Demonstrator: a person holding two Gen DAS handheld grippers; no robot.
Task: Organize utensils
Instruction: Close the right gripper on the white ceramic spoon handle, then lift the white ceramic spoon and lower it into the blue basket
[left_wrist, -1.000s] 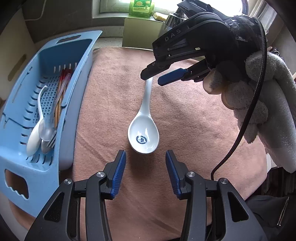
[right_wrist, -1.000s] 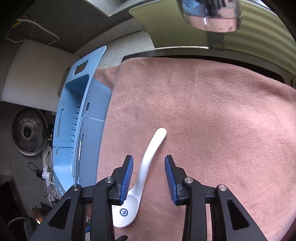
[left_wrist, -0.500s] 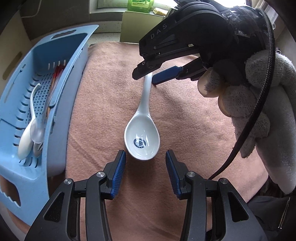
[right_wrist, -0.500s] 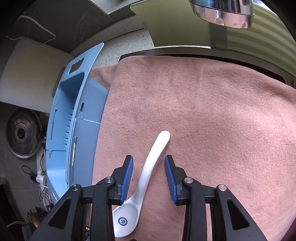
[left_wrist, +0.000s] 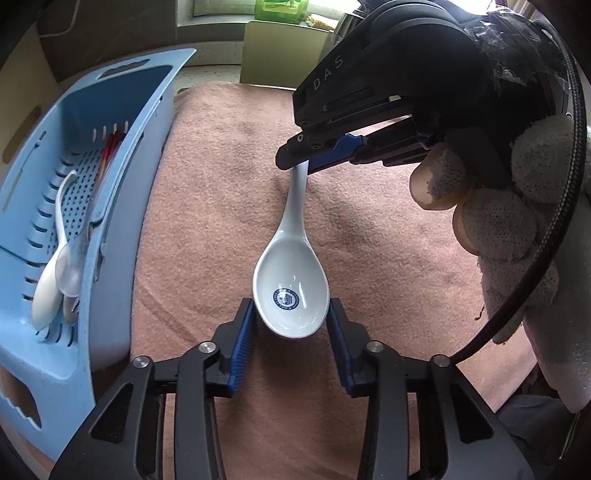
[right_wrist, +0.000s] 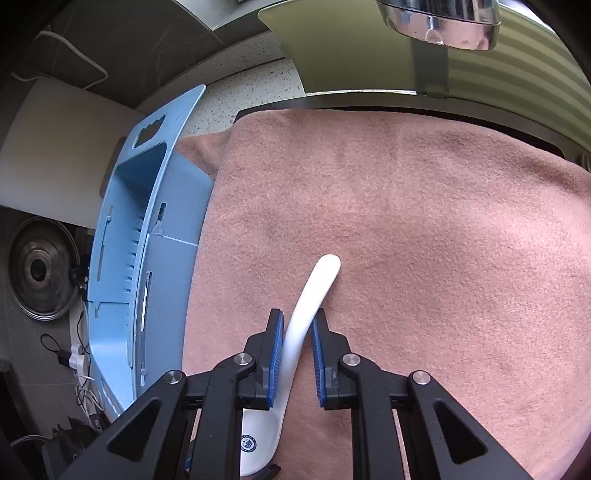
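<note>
A white ceramic soup spoon (left_wrist: 291, 284) with a blue emblem in its bowl lies on the pink cloth (left_wrist: 388, 258). My left gripper (left_wrist: 290, 325) is open, with its jaws on either side of the spoon's bowl. My right gripper (left_wrist: 306, 162) has closed onto the spoon's handle. In the right wrist view the handle (right_wrist: 310, 299) runs between the blue pads of the right gripper (right_wrist: 298, 325), which press on it. The handle tip sticks out past them.
A light blue slotted basket (left_wrist: 48, 236) stands left of the cloth and holds white spoons, a fork and red chopsticks; it also shows in the right wrist view (right_wrist: 122, 266). A green bottle (left_wrist: 282, 9) sits on the sill behind. A metal pot lid (right_wrist: 40, 269) lies far left.
My right gripper came down over the spoon's handle and its jaws closed onto it. My left gripper moved forward, so its open jaws now flank the spoon's bowl.
</note>
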